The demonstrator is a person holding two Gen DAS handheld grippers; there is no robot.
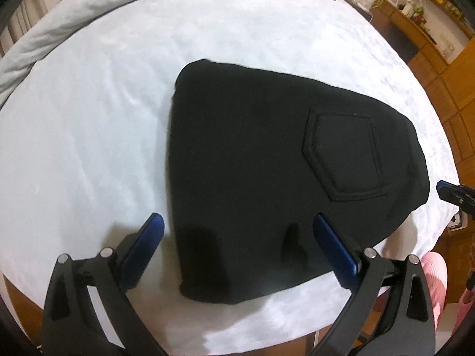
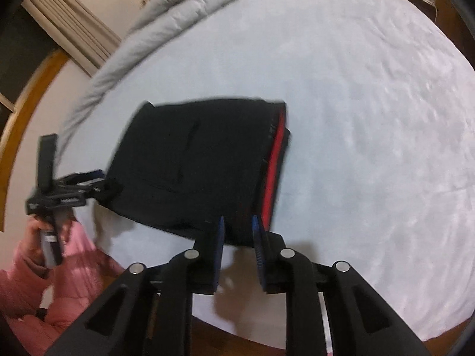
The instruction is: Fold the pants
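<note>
Nearly folded: pants bundled on the bed

I see the black pants (image 1: 267,178) folded compact on the white bed sheet (image 1: 89,133). They look soft and limp; I'd grip the thick near edge. My left gripper (image 1: 237,237) hovers wide open above them. My right gripper (image 2: 237,231), low and narrowed, straddles the near edge; whether it pinches, I cannot tell.

White bed (image 1: 89,136) sheet lies bare to the left of, beyond and to the right of the folded black pants (image 1: 267,163), open to approach. A rolled grey duvet (image 1: 74,14) bounds the far edge. Left tongs (image 1: 237,231) straddle the near hem; right tongs (image 2: 237,225) stand at the near corner
</note>
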